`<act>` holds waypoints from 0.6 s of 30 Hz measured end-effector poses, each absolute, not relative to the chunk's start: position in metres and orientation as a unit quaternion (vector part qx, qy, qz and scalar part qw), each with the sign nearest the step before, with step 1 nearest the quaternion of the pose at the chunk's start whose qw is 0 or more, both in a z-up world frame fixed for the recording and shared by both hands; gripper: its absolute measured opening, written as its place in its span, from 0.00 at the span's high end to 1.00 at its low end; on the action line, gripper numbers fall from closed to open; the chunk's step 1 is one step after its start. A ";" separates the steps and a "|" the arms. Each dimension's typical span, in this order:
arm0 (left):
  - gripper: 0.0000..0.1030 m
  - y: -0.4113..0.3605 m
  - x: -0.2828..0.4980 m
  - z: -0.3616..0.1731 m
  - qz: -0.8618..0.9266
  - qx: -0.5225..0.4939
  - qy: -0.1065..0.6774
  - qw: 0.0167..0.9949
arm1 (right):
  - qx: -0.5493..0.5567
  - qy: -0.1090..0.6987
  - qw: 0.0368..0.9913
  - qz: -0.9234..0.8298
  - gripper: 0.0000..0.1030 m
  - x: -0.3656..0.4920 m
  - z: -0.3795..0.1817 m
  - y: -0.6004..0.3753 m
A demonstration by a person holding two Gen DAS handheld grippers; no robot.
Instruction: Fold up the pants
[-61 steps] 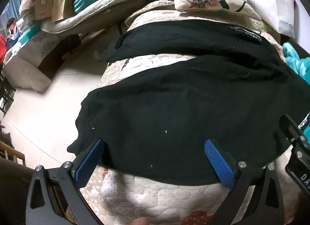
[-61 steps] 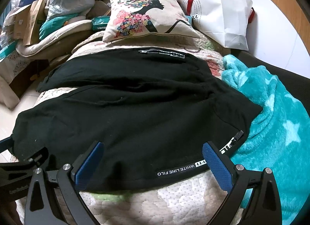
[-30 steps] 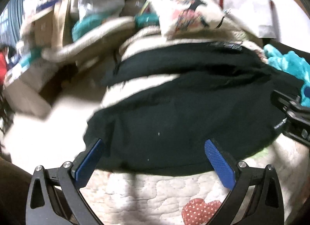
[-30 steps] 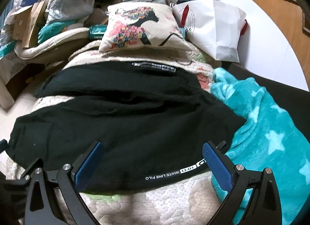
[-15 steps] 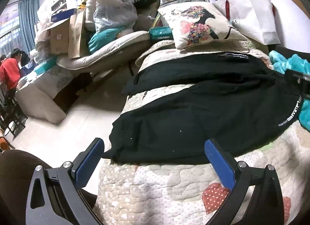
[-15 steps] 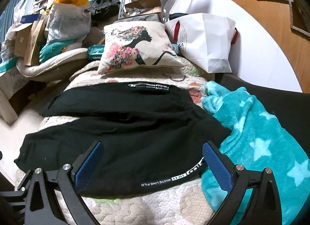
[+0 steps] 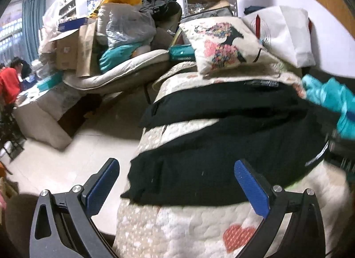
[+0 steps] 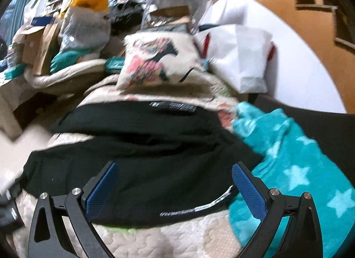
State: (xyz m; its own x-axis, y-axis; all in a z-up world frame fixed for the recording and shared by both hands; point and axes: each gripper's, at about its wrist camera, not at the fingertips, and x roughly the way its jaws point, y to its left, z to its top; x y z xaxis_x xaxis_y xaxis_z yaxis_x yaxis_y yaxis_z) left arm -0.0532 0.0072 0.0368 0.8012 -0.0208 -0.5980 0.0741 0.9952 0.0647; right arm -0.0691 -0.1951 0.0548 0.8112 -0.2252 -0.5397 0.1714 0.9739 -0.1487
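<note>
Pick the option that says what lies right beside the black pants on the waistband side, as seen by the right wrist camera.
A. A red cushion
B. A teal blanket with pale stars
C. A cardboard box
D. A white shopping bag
B: the teal star blanket lies right against the waistband edge of the black pants on the quilted bed cover.
</note>
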 end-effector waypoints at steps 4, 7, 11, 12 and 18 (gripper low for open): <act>0.00 0.019 -0.017 0.056 -0.067 0.012 0.346 0.936 | -0.046 0.299 0.949 -0.089 0.00 -0.066 0.059 -0.198; 0.00 0.032 0.019 0.078 -0.065 -0.003 0.337 0.939 | -0.045 0.300 0.949 -0.085 0.00 -0.060 0.081 -0.203; 0.00 0.050 0.076 0.096 -0.048 -0.011 0.325 0.944 | -0.060 0.299 0.950 -0.065 0.00 -0.040 0.119 -0.213; 0.00 0.055 0.089 0.096 -0.045 -0.013 0.325 0.945 | -0.072 0.302 0.949 -0.059 0.00 -0.031 0.126 -0.215; 0.00 0.101 0.180 0.073 -0.029 -0.035 0.361 0.932 | -0.104 0.328 0.939 -0.020 0.00 0.030 0.134 -0.231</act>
State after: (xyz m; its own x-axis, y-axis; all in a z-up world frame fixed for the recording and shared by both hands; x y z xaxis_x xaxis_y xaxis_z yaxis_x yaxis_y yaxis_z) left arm 0.1800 0.1010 0.0727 0.7379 -0.0796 -0.6701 0.0291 0.9959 -0.0862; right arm 0.0300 -0.2313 0.1335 0.7838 -0.1064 -0.6119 -0.0298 0.9776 -0.2082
